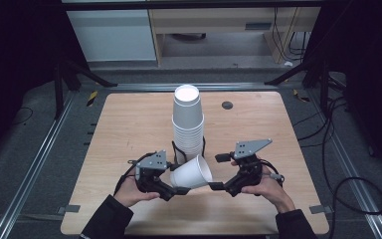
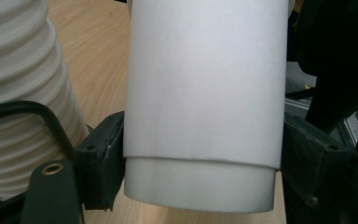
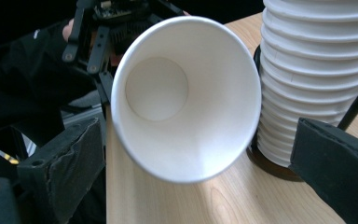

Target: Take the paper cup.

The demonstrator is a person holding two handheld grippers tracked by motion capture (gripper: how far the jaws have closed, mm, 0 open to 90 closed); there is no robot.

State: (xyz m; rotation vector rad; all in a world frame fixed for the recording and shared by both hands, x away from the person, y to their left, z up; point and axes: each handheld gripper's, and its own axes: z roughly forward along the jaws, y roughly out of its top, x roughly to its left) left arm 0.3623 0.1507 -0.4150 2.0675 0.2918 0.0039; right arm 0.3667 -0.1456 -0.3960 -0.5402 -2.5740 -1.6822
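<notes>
Over on the left, left tongs (image 1: 175,189) clamped on the base of a single white paper cup (image 1: 191,172), jaws pressed against both sides of it in the left gripper view, cup (image 2: 204,93) held firm. Cup lying on its side above the bench (image 1: 129,129), clear of the wood, mouth turned toward the right hand. Just behind it, the tall stack of white cups (image 1: 188,124) standing upright in a black wire holder (image 1: 178,149) near the middle of the bench, ribbed rims (image 2: 18,93) close beside the held cup. Moving right: cup's open mouth (image 3: 186,98) staring straight down the right gripper view, empty inside, stack (image 3: 317,79) just beside it. Right tongs (image 1: 218,186) spread wide, jaws standing apart on either side of that rim, touching nothing, lined up just short of the mouth. Further right and back, a small dark disc (image 1: 227,105) on the bench, well apart from the action. Judging progress: one cup apparently free of the stack and in hand, so separation looks done; handover or a second grip by the right tongs not yet made, and placing the cup anywhere on the bench not yet done. Early to middle stage, by the look of it.
</notes>
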